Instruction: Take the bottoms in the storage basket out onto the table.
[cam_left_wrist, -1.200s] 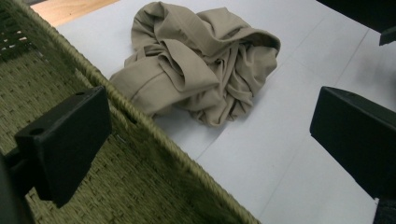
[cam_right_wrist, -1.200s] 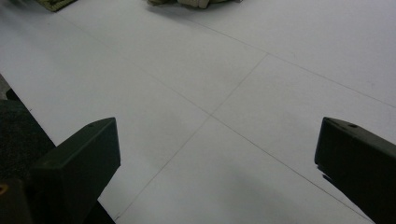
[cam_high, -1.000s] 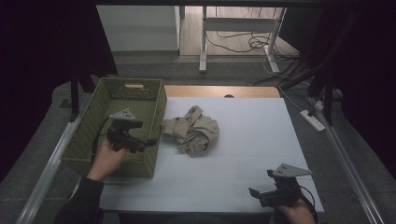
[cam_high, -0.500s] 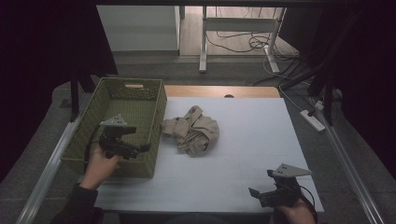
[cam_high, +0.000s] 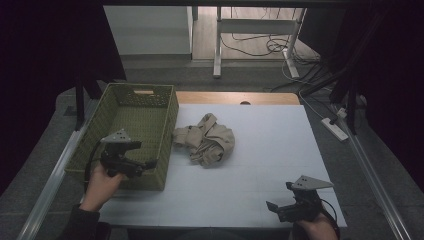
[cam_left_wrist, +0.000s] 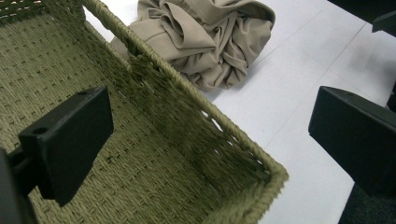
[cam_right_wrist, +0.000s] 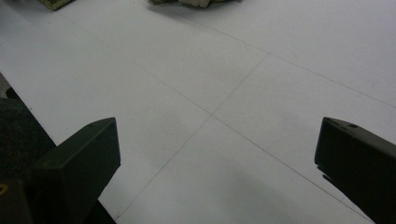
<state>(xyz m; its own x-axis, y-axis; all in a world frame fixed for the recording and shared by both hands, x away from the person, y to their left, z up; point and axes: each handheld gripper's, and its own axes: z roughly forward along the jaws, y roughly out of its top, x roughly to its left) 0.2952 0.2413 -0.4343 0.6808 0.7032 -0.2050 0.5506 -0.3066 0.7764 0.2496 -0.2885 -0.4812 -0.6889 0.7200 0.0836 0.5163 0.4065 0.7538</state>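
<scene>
A crumpled beige cloth (cam_high: 207, 141) lies on the white table (cam_high: 265, 140), just right of a green woven basket (cam_high: 172, 110). My left gripper (cam_high: 146, 165) hangs over the basket's near right corner, open and holding nothing. In the left gripper view its jaws (cam_left_wrist: 212, 135) stand wide apart above the basket's inner wall (cam_left_wrist: 187, 93), with the cloth (cam_left_wrist: 205, 42) beyond the rim. My right gripper (cam_high: 278, 201) rests near the table's front right edge, also open. In the right gripper view its jaws (cam_right_wrist: 215, 154) frame bare table (cam_right_wrist: 210, 84), and the cloth's edge (cam_right_wrist: 196, 2) peeks in at the top.
The basket's floor is bare where it shows. A wooden strip (cam_high: 235, 97) runs along the table's far edge. Metal rails (cam_high: 50, 180) flank the table on both sides. A power strip (cam_high: 334, 128) and cables lie on the floor at the right.
My left gripper has drawn back toward the person and slightly left, from beside the cloth to over the basket's near part. The right gripper has stayed put.
</scene>
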